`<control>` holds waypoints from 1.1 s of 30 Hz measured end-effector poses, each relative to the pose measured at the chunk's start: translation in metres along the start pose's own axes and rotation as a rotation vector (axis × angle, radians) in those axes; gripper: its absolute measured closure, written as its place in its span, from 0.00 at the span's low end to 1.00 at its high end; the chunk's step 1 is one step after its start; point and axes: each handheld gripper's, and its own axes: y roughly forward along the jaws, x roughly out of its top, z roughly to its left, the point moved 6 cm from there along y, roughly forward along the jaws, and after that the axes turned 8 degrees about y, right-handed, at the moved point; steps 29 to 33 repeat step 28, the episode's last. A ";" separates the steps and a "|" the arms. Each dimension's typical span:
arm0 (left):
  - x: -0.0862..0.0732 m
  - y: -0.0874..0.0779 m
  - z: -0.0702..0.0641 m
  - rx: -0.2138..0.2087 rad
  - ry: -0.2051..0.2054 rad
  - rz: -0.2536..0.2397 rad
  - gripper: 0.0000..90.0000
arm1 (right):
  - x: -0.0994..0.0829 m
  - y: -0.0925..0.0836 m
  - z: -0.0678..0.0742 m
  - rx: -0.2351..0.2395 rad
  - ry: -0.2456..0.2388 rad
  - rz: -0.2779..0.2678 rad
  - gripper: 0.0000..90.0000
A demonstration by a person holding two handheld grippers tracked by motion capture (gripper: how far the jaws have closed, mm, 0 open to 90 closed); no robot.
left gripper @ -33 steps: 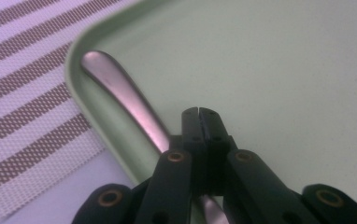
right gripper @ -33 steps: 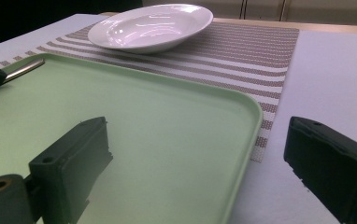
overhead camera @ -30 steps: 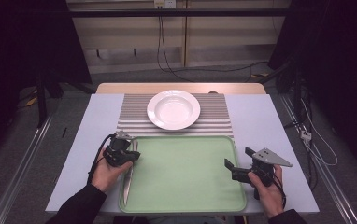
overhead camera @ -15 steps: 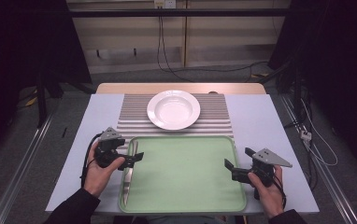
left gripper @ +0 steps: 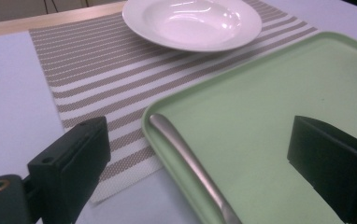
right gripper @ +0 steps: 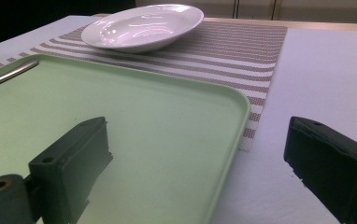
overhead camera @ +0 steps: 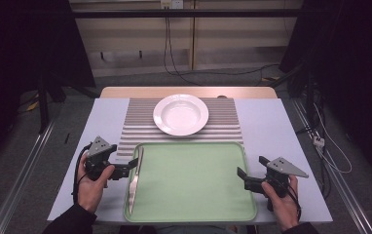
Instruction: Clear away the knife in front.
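A metal knife lies lengthwise along the left side of the green tray. My left gripper hovers just outside the tray's left rim, pointing right at the knife. Its jaws have just been opening and now stand wide apart. In the left gripper view the knife handle lies on the tray between and beyond the jaws of the left gripper, untouched. My right gripper is open at the tray's right rim, holding nothing. The right gripper view shows that gripper straddling the tray's right rim.
A white deep plate rests on a striped placemat behind the tray. The mat and tray lie on a pale blue table cover. Bare cover flanks the tray on both sides. Cables run across the floor beyond the table.
My left gripper let go of the knife, opened its jaws and drew back to the left, off the tray's edge. The knife stays on the tray. The right gripper has not moved.
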 end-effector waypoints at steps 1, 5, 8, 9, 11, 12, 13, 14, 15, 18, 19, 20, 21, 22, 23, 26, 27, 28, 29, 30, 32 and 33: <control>-0.002 0.000 0.000 -0.001 -0.003 0.005 0.06 | 0.000 0.000 0.000 -0.003 -0.001 -0.001 0.08; -0.011 -0.004 0.005 0.031 -0.012 0.010 0.06 | -0.001 -0.002 -0.001 -0.010 0.001 -0.002 0.08; -0.016 -0.008 0.009 0.064 -0.013 0.034 0.06 | -0.001 -0.003 -0.002 -0.013 0.004 -0.002 0.08; -0.017 -0.009 0.009 0.068 -0.014 0.033 0.06 | -0.001 -0.003 -0.002 -0.013 0.003 -0.002 0.08; -0.016 -0.011 0.007 0.058 -0.015 0.025 0.06 | -0.001 -0.002 -0.002 -0.013 0.003 -0.001 0.08; -0.016 -0.011 0.006 0.051 -0.010 0.013 0.06 | -0.001 -0.002 -0.002 -0.013 0.003 -0.001 0.08; -0.017 -0.012 0.005 0.054 -0.001 0.007 0.06 | -0.001 -0.002 -0.002 -0.013 0.002 -0.003 0.08; -0.019 -0.012 0.005 0.059 0.004 -0.001 0.06 | -0.001 -0.001 -0.002 -0.013 0.000 -0.003 0.08; -0.022 -0.012 0.004 0.060 -0.008 -0.006 0.06 | -0.001 -0.001 -0.002 -0.012 -0.002 -0.001 0.08; -0.030 -0.013 0.008 0.066 -0.034 -0.003 0.06 | 0.000 -0.001 -0.001 -0.009 -0.003 0.000 0.08; -0.030 -0.015 0.009 0.076 -0.028 -0.006 0.06 | 0.000 -0.001 -0.001 -0.008 -0.006 -0.001 0.08; -0.030 -0.015 0.009 0.078 -0.031 -0.011 0.06 | 0.000 0.000 -0.001 -0.007 -0.006 0.000 0.08; -0.029 -0.016 0.008 0.074 -0.034 -0.019 0.06 | 0.000 0.000 0.000 -0.007 -0.008 0.001 0.08; -0.029 -0.016 0.007 0.072 -0.028 -0.021 0.06 | 0.000 0.000 0.000 -0.006 -0.009 0.001 0.08; -0.030 -0.016 0.007 0.072 -0.023 -0.021 0.06 | 0.000 0.000 0.000 -0.005 -0.008 0.002 0.08; -0.031 -0.015 0.007 0.068 -0.028 -0.016 0.06 | 0.001 0.001 0.001 0.000 -0.013 0.002 0.08; -0.032 -0.015 0.006 0.072 -0.032 -0.016 0.06 | 0.001 0.001 0.002 0.000 -0.016 0.002 0.08; -0.032 -0.014 0.006 0.074 -0.029 -0.017 0.06 | 0.001 0.002 0.002 0.000 -0.016 0.004 0.08; -0.032 -0.014 0.006 0.074 -0.029 -0.017 0.06 | 0.001 0.002 0.002 0.000 -0.016 0.004 0.08; -0.032 -0.014 0.006 0.074 -0.029 -0.017 0.06 | 0.001 0.002 0.002 0.000 -0.016 0.004 0.08; -0.032 -0.014 0.006 0.074 -0.029 -0.017 0.06 | 0.001 0.002 0.002 0.000 -0.016 0.004 0.08; -0.032 -0.014 0.006 0.074 -0.029 -0.017 0.06 | 0.001 0.002 0.002 0.000 -0.016 0.004 0.08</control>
